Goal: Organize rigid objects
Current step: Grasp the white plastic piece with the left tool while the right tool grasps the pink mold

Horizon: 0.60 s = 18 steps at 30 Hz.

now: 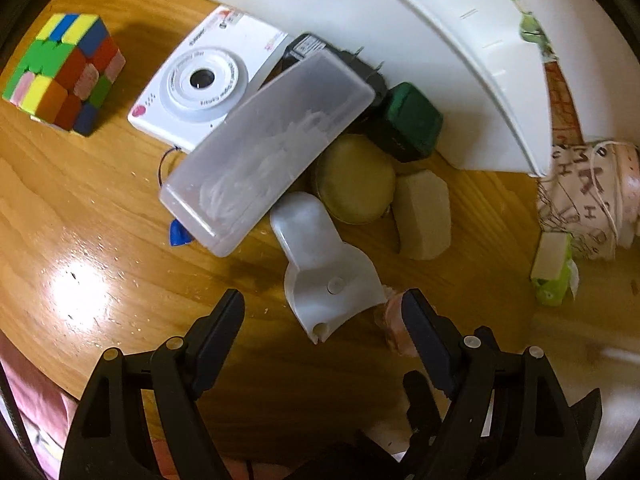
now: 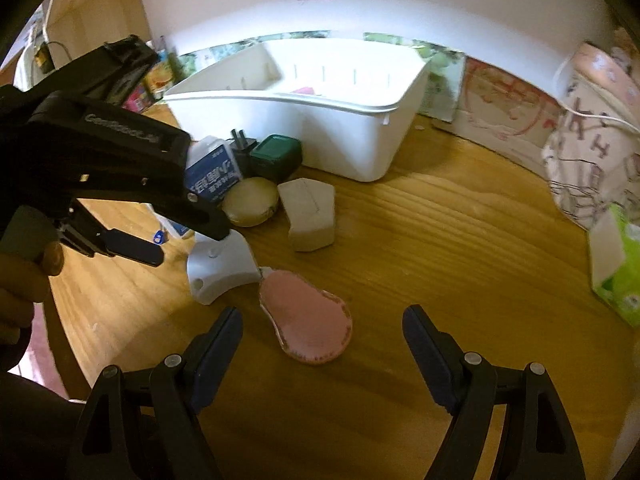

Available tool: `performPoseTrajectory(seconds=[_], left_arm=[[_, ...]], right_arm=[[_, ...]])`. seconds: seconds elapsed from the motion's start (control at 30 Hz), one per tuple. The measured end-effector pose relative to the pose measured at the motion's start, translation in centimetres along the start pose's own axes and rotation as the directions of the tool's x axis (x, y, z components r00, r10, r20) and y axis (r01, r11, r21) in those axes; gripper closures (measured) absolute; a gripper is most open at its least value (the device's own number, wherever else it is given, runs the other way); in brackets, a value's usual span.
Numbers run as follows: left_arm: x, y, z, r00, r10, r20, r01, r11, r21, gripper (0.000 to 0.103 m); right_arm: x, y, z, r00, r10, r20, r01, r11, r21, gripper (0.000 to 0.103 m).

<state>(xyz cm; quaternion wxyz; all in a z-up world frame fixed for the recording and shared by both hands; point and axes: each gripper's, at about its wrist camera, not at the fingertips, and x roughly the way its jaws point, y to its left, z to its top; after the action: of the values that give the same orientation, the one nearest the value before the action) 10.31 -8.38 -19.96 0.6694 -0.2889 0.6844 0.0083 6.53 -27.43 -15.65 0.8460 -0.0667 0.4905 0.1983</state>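
Note:
A pile of objects lies on the wooden table beside a white bin: a clear plastic case, a white camera, a black plug adapter, a green box, a round yellow-green tin, a beige block and a white plastic piece. My left gripper is open just above the white piece's near end. My right gripper is open around a pink oval item lying flat. The bin stands behind.
A colour cube sits at the far left. A patterned fabric bag and a green tissue pack are at the right; both also show in the right wrist view, the bag and pack. A blue carton lies behind the left gripper.

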Motion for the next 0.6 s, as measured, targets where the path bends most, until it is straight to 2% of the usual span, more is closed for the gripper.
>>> performPoseTrajectory(seconds=[0.17, 0.4, 0.6], left_arm=[[1.1, -0.1, 0.3, 0.999, 0.017, -0.045, -0.019, 0.999, -0.039, 0.020], [1.7, -0.6, 0.7, 0.997, 0.060, -0.050, -0.063, 0.996, -0.060, 0.020], [2.1, -1.3, 1.1, 0.992, 0.116, -0.047, -0.119, 0.990, -0.072, 0.019]], right_arm=[[1.5, -0.1, 0.3, 0.998, 0.057, -0.041, -0.059, 0.997, -0.046, 0.020], [3.0, -0.4, 0.5, 0.991, 0.103, -0.088, -0.109, 0.991, -0.074, 0.021], [3.8, -0.4, 0.6, 0.988, 0.115, -0.107, -0.125, 0.987, -0.098, 0.026]])
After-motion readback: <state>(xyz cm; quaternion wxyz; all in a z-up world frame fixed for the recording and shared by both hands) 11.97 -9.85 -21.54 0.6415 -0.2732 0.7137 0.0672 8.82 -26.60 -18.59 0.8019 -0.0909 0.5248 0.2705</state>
